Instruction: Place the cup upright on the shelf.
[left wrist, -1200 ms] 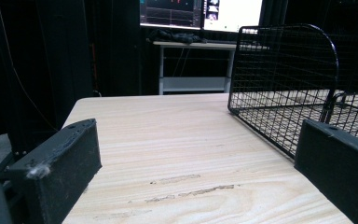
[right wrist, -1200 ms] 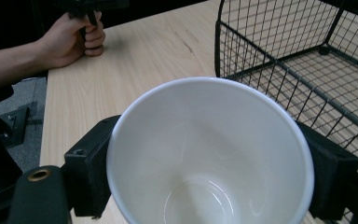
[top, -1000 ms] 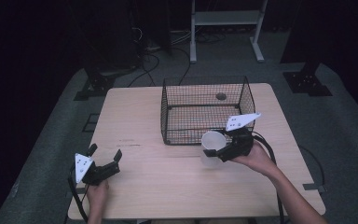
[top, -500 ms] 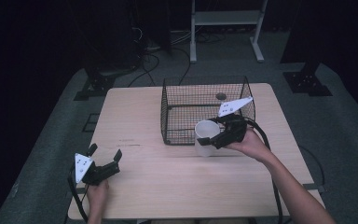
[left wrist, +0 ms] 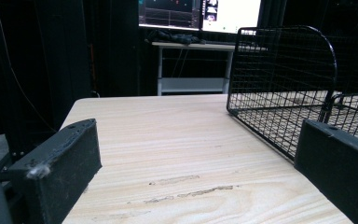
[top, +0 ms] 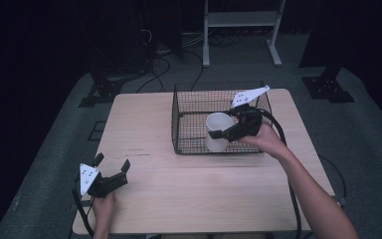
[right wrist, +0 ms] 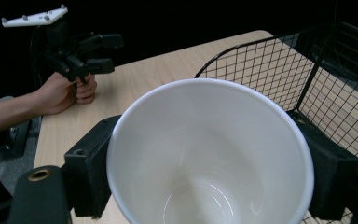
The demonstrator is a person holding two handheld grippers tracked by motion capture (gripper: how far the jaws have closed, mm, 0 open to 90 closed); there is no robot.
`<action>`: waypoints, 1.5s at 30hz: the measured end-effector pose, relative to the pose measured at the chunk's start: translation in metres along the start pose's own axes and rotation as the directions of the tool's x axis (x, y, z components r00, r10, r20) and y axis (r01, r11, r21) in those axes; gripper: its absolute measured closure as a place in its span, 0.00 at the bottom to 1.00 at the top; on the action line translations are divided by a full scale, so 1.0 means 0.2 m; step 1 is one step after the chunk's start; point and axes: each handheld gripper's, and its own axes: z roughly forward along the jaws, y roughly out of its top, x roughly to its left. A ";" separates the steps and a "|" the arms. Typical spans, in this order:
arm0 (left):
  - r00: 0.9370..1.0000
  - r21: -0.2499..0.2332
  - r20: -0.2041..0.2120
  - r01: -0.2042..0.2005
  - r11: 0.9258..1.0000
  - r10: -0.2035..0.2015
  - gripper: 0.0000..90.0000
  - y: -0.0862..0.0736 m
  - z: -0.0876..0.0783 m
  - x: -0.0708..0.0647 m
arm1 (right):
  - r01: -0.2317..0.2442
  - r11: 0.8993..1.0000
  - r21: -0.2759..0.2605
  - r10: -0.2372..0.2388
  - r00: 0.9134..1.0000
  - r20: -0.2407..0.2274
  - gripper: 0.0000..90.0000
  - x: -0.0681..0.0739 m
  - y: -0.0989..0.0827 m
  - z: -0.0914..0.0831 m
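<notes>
1. The right tool [top: 218, 134], right of centre in the high view, clamps a white cup [top: 217, 131] between its jaws.
2. The cup hangs at the near wall of the wire basket [top: 189, 107], mouth up and tipped slightly.
3. In the right tool's own view the cup [right wrist: 209, 154] sits low in the frame, one jaw on each side of it.
4. The left tool [top: 112, 169], at the lower left of the tabletop [top: 139, 124], has its jaws wide apart with nothing between them.
</notes>
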 end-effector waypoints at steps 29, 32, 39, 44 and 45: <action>1.000 0.000 0.001 -0.001 1.000 0.001 0.00 0.00 0.00 0.00 | -0.027 1.000 0.015 0.026 0.998 0.062 0.20 -0.22 0.20 0.14; 1.000 0.000 0.001 0.000 1.000 0.000 0.00 0.00 0.00 0.00 | -0.023 1.000 0.018 0.022 0.998 0.064 0.20 -0.22 0.21 0.15; 1.000 -0.001 0.001 -0.001 1.000 0.001 0.00 0.00 0.00 0.00 | -0.026 1.000 0.015 0.025 0.997 0.079 0.20 -0.27 0.23 0.19; 1.000 -0.001 0.001 -0.002 1.000 0.002 0.00 0.00 0.00 0.00 | -0.047 0.999 0.024 0.045 0.996 0.076 0.20 -0.32 0.20 0.23; 1.000 -0.001 0.001 -0.002 1.000 0.002 0.00 0.00 0.00 0.00 | -0.055 0.998 0.024 0.054 0.996 0.071 0.20 -0.33 0.18 0.24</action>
